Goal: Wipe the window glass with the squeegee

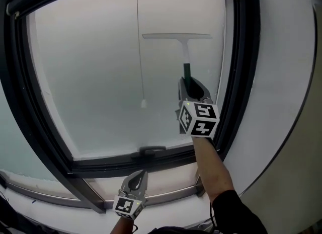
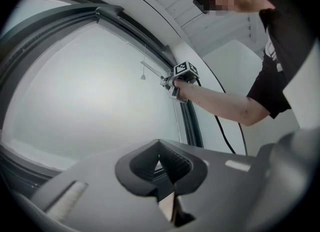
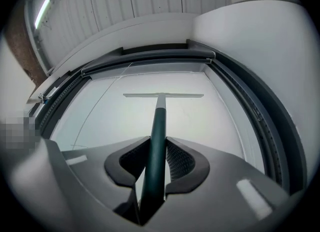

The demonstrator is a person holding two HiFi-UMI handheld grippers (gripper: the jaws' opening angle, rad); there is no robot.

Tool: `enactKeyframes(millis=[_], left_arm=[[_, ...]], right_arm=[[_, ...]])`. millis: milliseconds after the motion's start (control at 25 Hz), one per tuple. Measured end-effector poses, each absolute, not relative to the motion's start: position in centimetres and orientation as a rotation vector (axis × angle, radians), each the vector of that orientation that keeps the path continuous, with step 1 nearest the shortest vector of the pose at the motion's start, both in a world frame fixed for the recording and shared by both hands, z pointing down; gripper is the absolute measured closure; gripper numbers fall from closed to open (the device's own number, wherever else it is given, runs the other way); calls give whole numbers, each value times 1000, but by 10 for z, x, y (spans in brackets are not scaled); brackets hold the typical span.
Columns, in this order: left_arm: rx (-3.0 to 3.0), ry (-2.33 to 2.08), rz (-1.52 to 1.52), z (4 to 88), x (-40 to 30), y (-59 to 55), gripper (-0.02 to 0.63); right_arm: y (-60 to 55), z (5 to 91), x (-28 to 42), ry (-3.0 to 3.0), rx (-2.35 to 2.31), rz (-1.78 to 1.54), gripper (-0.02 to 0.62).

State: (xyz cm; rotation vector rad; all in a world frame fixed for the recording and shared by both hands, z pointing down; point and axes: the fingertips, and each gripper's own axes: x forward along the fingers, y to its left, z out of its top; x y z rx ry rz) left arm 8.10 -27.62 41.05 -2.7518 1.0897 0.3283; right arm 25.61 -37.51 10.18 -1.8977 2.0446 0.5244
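Observation:
The squeegee has a white blade (image 1: 176, 35) and a dark green handle (image 1: 187, 70). Its blade lies flat against the frosted window glass (image 1: 90, 77) in the upper right part of the pane. My right gripper (image 1: 190, 90) is shut on the green handle just below the white neck. In the right gripper view the handle (image 3: 157, 141) runs up between the jaws to the blade (image 3: 163, 95). My left gripper (image 1: 136, 181) hangs low by the bottom frame, shut with nothing in it. In the left gripper view its jaws (image 2: 166, 173) meet, and the right gripper (image 2: 174, 83) shows far off at the glass.
A dark window frame (image 1: 241, 77) surrounds the glass. A thin blind cord with a small pull (image 1: 143, 103) hangs down the middle of the pane, left of the squeegee. A window latch (image 1: 152, 151) sits on the bottom rail. A white wall (image 1: 287, 77) lies to the right.

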Motion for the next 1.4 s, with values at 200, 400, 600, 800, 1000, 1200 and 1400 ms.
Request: enactKeyframes(millis=[200, 400, 600, 800, 1000, 1200, 1400], left_arm=[[-2767, 1190, 396, 412, 80, -275, 607], [-2751, 1199, 367, 407, 71, -276, 607], [-2752, 1183, 347, 405, 63, -281, 607], [-2770, 1140, 342, 404, 64, -281, 607], [-2789, 1114, 341, 406, 61, -281, 607], [-2811, 1103, 338, 411, 60, -280, 607], [-2797, 1062, 316, 411, 63, -282, 607]], right_arm=[[-387, 85, 257, 2050, -1896, 551, 500], [-389, 98, 254, 2021, -1971, 594, 500], [-390, 119, 249, 2015, -2010, 574, 500], [-389, 128, 248, 2006, -2039, 572, 500], [-387, 139, 247, 1999, -2058, 535, 500], [-386, 152, 247, 2002, -2070, 490, 500], [-382, 163, 246, 1997, -2064, 480, 500]])
